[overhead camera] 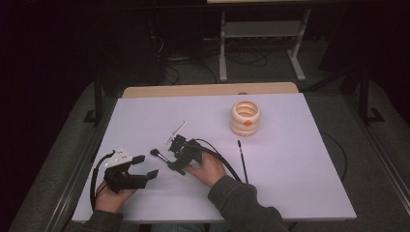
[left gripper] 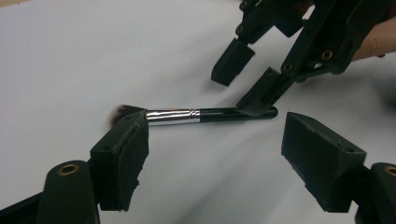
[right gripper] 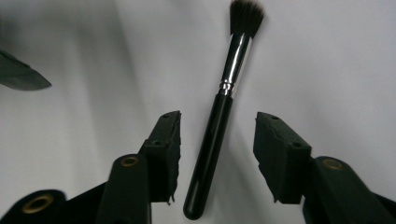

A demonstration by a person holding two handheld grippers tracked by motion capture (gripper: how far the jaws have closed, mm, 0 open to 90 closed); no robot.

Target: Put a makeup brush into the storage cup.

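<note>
brush (right gripper: 219, 107) between right gripper's (right gripper: 217, 135) spread jaws

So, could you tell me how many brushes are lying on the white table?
2: a short black-handled makeup brush between the right gripper jaws, and a thin black brush right of that hand.

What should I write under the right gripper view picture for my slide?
Open right gripper straddling the handle of a makeup brush lying on the white table.

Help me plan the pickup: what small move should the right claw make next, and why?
Probably close the right claw on the makeup brush. Its jaws stand open on either side of the black handle, which lies flat on the white table, untouched on both sides.
</note>
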